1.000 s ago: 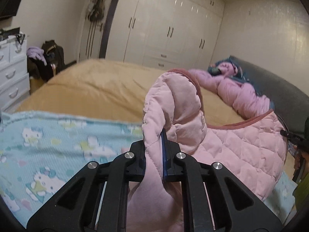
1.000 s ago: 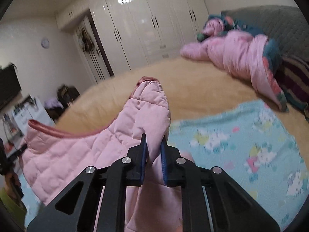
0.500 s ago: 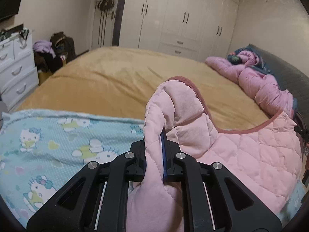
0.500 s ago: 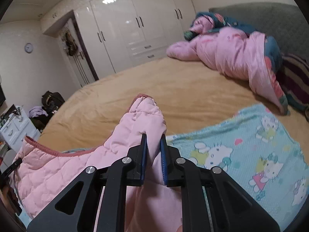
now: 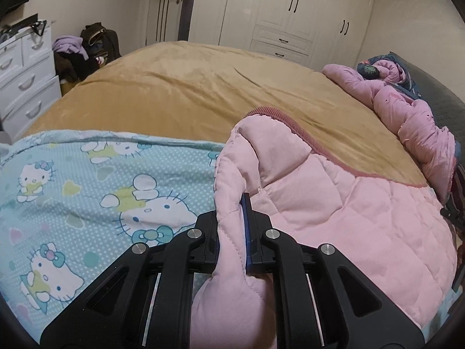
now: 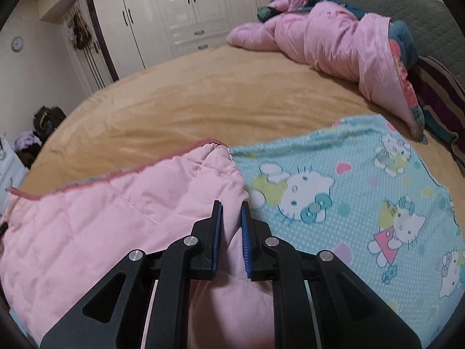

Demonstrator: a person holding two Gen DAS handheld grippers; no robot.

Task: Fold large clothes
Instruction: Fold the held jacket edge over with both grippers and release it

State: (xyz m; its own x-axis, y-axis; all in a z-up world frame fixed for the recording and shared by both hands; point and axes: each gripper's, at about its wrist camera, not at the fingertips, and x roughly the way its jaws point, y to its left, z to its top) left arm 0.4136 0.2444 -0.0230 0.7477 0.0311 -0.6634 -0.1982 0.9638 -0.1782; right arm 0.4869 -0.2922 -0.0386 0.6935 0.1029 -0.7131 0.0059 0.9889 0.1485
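A pink quilted garment with a darker pink corded edge stretches between my two grippers, low over a light blue cartoon-cat sheet. My left gripper is shut on a thick fold at the garment's left end, and the cloth bulges up above the pads. In the right wrist view the same pink garment spreads leftward, and my right gripper is shut on its right end, beside the blue sheet. The garment's underside is hidden.
The sheet lies on a wide bed with a tan cover. A pink and dark blue quilt is heaped by the grey headboard. White drawers and bags stand left of the bed, white wardrobes behind.
Both grippers have sunk toward the bed with the pink garment still held. Its raised ends have dropped and flattened, and the garment now spreads low over the blue sheet.
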